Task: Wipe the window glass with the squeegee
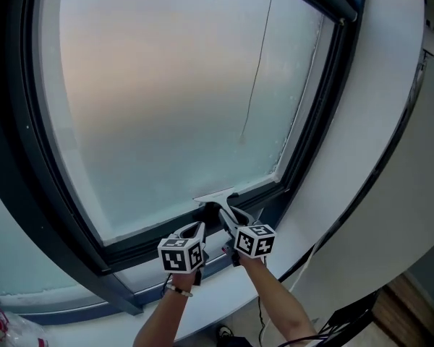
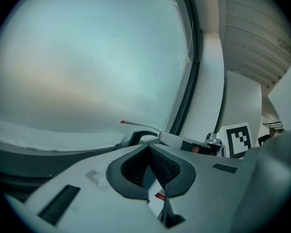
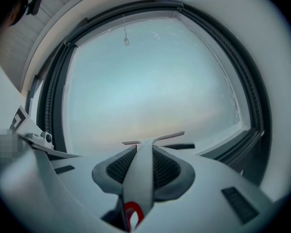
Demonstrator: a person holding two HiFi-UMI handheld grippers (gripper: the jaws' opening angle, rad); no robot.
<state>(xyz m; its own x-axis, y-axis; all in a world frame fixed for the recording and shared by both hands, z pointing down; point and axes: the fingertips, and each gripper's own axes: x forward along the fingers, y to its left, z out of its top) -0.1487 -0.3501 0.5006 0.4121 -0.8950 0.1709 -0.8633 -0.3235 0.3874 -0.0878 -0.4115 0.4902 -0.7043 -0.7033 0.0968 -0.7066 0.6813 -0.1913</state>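
White squeegee [image 3: 153,139] pinched in right tool [image 3: 141,155], low on glass [image 1: 181,92]; left tool [image 2: 149,150] pressed together.

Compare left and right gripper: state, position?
The right gripper is shut on the squeegee handle; the left gripper is shut with nothing between its jaws. The right gripper points the blade at the lower edge of the window glass; the left gripper sits beside it, slightly lower, touching neither the squeegee nor the glass. Both hang low by the bottom window frame.
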